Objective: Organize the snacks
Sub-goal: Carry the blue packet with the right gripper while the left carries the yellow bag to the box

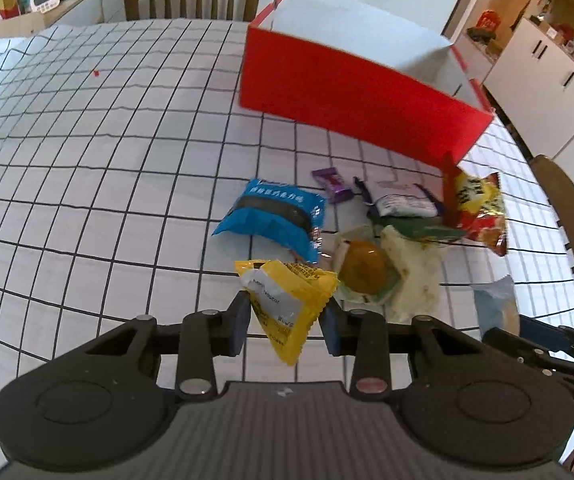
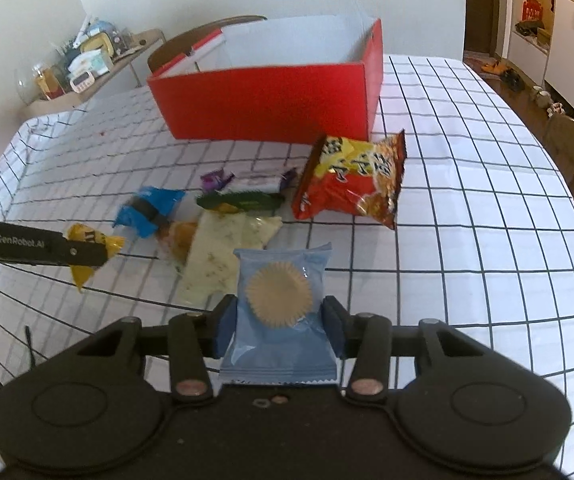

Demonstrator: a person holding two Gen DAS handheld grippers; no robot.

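A yellow snack packet point(image 1: 283, 304) is pinched between the pads of the left gripper point(image 1: 285, 322), its long axis hanging down and slightly right, lifted off the checked tablecloth point(image 1: 87, 160). A pale blue cake packet point(image 2: 281, 312) is clamped upright in the right gripper point(image 2: 281, 328), jaws closed against both its edges. The open red box point(image 1: 351, 100) lies ahead of both grippers, beyond the loose pile: a blue packet point(image 1: 271, 216), a red noodle bag point(image 2: 351, 180), a pale green packet point(image 2: 223, 256) and about 2 purple sweets, hard to count. The right gripper appears slightly nearer the box. Both are held low and level, pointing toward it.
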